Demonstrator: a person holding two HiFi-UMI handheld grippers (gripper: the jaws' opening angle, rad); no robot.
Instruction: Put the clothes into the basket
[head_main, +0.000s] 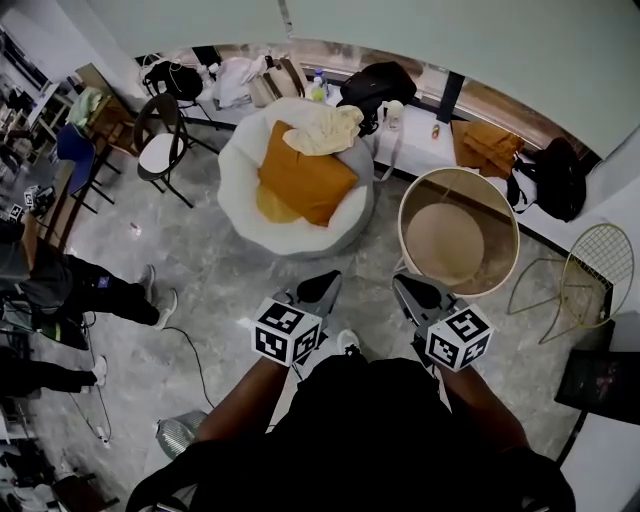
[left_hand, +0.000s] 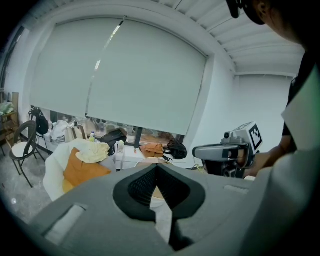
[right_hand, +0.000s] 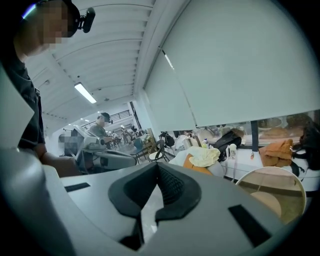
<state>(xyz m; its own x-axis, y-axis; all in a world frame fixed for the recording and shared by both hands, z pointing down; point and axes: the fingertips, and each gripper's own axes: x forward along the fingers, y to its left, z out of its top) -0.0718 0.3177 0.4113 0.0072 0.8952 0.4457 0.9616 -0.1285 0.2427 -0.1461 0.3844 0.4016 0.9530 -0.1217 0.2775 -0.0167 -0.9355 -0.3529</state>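
A pale yellow garment (head_main: 325, 130) (left_hand: 93, 152) (right_hand: 204, 156) lies on the back of a white armchair (head_main: 240, 150), above an orange cushion (head_main: 305, 180). More orange clothes (head_main: 487, 145) (right_hand: 277, 150) sit on the white bench by the window. The round beige basket (head_main: 445, 240) (right_hand: 270, 172) stands on the floor right of the armchair and looks empty. My left gripper (head_main: 330, 280) (left_hand: 156, 167) and right gripper (head_main: 402, 285) (right_hand: 157, 166) are held side by side in front of my body, short of the armchair and the basket. Both are shut with nothing in them.
A black chair with a white seat (head_main: 160, 140) stands left of the armchair. Black bags (head_main: 375, 85) (head_main: 555, 175) rest on the bench. A yellow wire stool (head_main: 595, 265) is at the far right. A person (head_main: 60, 285) stands at the left, with a cable (head_main: 195, 360) on the floor.
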